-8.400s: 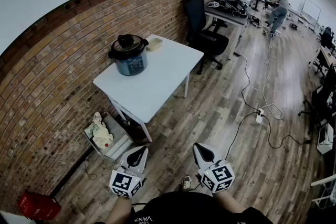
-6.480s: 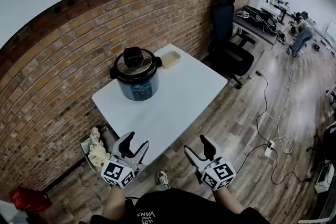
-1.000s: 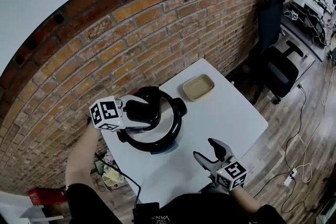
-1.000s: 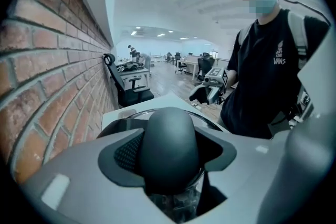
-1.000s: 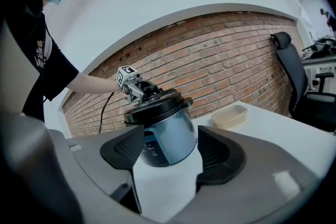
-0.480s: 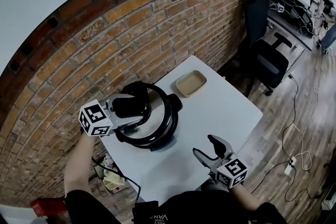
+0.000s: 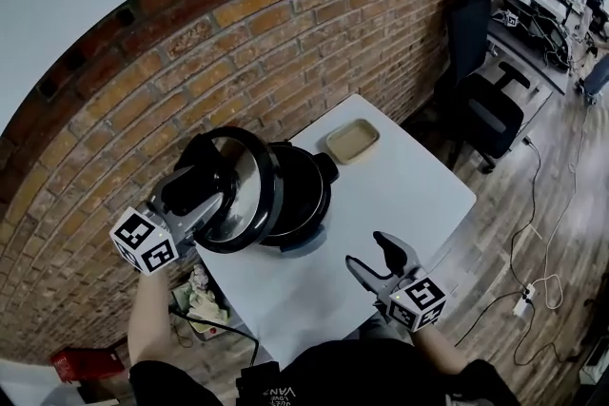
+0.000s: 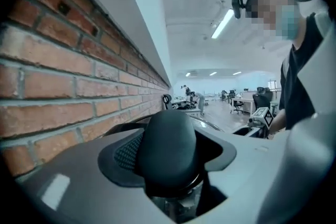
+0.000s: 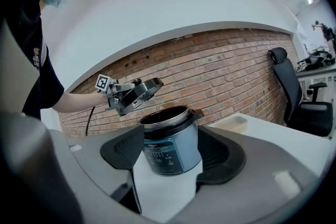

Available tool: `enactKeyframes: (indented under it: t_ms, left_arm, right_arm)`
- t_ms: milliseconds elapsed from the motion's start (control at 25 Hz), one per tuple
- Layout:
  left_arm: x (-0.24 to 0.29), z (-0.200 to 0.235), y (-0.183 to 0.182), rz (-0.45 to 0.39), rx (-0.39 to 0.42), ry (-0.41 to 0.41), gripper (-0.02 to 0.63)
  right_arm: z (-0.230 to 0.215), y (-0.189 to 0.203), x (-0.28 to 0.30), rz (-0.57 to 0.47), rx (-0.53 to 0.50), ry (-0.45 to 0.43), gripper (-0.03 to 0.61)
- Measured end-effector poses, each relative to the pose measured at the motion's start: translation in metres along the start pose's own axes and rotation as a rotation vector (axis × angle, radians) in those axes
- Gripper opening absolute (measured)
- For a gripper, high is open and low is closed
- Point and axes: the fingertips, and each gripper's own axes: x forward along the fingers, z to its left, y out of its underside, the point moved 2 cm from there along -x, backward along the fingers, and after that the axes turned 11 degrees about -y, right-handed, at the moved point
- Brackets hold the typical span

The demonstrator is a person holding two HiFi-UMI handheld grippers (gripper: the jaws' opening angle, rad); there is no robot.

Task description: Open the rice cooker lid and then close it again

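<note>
Firmly, left hand-held gripper (image 7: 195, 189) clamps the round shiny lid (image 7: 244, 189).

Proved unreadably small: panel print on round blue rice cooker (image 9: 169, 149). Sat partly hidden behind round black-rimmed lid (image 7: 236, 190): cooker's left rim.

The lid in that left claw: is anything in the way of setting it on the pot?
Nothing visible. The left gripper holds the lid tilted beside the open rice cooker, whose mouth is clear; the open right gripper is well short of it.
</note>
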Motion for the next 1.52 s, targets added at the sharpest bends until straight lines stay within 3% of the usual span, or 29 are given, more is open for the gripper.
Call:
enactKeyframes:
  t_ms: [440,680,1040,1240,1520]
  left_arm:
    - [-0.103,0.003,0.005,-0.043,-0.029,-0.181,0.286]
    - [-0.124,-0.005,0.012,-0.060,-0.058,-0.208,0.285]
    - [-0.102,-0.016,0.005,-0.031,-0.005,-0.160,0.287]
    - [-0.057,-0.021,0.009,-0.018,0.024,-0.098,0.287]
    - [0.015,-0.031,0.028,0.073,0.070,0.001,0.287]
  right_arm:
    - [0.048,0.009,-0.023,-0.054,-0.019,0.017,0.310]
    - [0.062,0.017,-0.039,-0.084,-0.008,0.036,0.310]
    - [0.054,0.009,-0.050,-0.101,-0.018,0.051,0.310]
    - [0.030,-0.001,-0.059,-0.103,-0.023,0.073,0.310]
    - [-0.008,-0.008,-0.069,-0.072,-0.021,0.103,0.310]
